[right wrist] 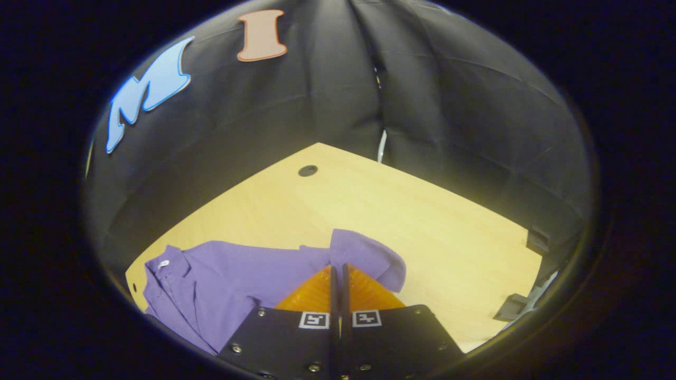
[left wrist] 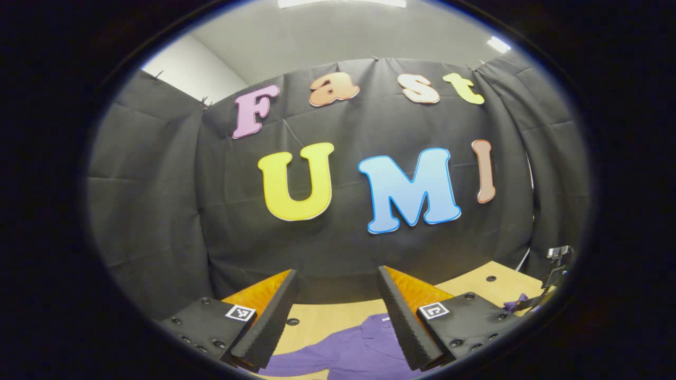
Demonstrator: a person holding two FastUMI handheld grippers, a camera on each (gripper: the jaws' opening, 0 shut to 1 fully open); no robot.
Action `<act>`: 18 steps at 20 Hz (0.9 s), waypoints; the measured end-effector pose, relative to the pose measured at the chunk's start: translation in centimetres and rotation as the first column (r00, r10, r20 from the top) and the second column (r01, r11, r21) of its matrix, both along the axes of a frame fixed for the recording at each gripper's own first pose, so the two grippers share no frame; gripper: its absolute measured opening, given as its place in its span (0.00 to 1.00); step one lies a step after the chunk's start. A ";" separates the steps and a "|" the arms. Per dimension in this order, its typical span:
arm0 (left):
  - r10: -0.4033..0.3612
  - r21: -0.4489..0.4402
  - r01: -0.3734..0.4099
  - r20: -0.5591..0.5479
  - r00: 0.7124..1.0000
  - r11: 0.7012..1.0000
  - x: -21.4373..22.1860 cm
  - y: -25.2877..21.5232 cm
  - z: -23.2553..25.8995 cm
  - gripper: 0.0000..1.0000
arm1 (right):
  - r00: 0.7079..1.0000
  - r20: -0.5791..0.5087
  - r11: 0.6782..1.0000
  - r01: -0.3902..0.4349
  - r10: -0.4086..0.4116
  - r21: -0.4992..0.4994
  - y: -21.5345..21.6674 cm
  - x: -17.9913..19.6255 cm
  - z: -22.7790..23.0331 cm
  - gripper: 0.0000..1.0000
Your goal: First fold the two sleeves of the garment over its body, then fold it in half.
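Garment [right wrist: 232, 274] sleeve in right claw [right wrist: 338, 272]

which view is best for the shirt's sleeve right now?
Right gripper view: the sleeve of the purple shirt lies bunched on the table, just beyond the right gripper. Left gripper view catches a strip of shirt between the left gripper's open fingers.

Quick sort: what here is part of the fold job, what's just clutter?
Job:
- purple shirt, collar at left
- its sleeve, pinched in the right gripper
- left gripper, open above the shirt

Clutter:
- wooden table
- black device at the table edge
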State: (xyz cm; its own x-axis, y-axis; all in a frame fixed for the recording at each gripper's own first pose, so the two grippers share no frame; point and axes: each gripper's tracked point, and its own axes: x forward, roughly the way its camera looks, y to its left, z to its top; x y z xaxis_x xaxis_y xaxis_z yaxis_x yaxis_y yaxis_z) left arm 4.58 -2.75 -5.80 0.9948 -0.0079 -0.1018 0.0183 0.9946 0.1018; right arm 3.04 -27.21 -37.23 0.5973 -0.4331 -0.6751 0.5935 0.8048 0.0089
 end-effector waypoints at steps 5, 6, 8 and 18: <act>0.042 -0.010 -0.042 -0.007 0.999 0.999 -0.5 3.7 -0.8 0.94 | 0.992 0.044 0.993 -0.121 0.121 0.009 6.8 3.2 1.7 0.01; 0.049 -0.011 -0.050 -0.006 0.999 0.999 -0.7 4.4 -0.8 0.94 | 0.988 0.048 0.989 -0.147 0.147 0.009 8.1 3.7 2.0 0.01; 0.064 -0.011 -0.064 -0.007 0.998 0.998 -0.9 6.0 -1.0 0.94 | 0.979 0.058 0.981 -0.196 0.196 0.004 10.7 4.5 2.4 0.01; 0.174 0.009 -0.174 -0.020 0.984 0.985 -2.8 16.3 -2.5 0.94 | 0.883 0.075 0.885 -0.466 0.464 0.009 28.7 8.6 2.8 0.01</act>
State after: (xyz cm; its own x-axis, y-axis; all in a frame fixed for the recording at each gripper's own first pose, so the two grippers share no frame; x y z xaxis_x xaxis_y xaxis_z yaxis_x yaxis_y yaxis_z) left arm 1.81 13.58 -8.29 0.9785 0.1662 -0.1222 -0.1530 0.9821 0.1102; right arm 11.64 1.47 -34.47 0.7709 -0.0771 -0.6323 0.1487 0.9870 0.0609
